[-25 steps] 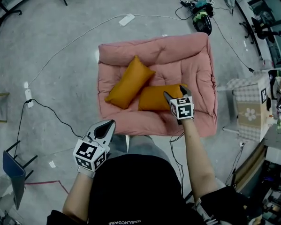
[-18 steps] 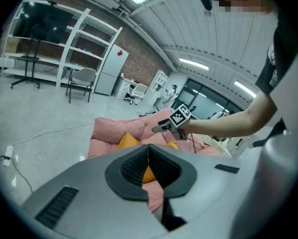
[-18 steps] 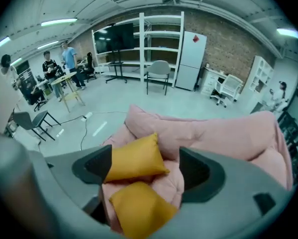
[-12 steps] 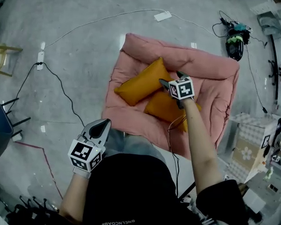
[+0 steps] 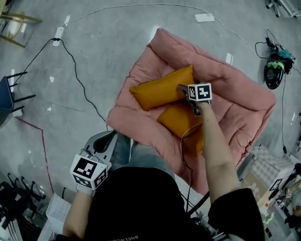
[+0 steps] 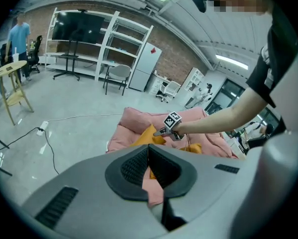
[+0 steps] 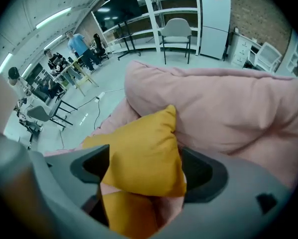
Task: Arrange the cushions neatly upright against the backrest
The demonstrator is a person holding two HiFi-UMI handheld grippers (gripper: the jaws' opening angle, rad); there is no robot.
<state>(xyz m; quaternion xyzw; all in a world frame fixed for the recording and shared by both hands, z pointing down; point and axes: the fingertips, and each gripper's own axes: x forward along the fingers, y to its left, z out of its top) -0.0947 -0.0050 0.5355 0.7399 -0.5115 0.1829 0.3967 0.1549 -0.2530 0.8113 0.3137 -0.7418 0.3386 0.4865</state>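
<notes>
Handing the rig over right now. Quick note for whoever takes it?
Left hand-held gripper: shut, empty, by the person's body.
Right hand-held gripper: jaws just been opening, straddling a corner of the far orange cushion, not clamped.
Far orange cushion and near orange cushion lie flat on the pink seat.
Done: nothing upright.
Left: stand both against the backrest.
</notes>
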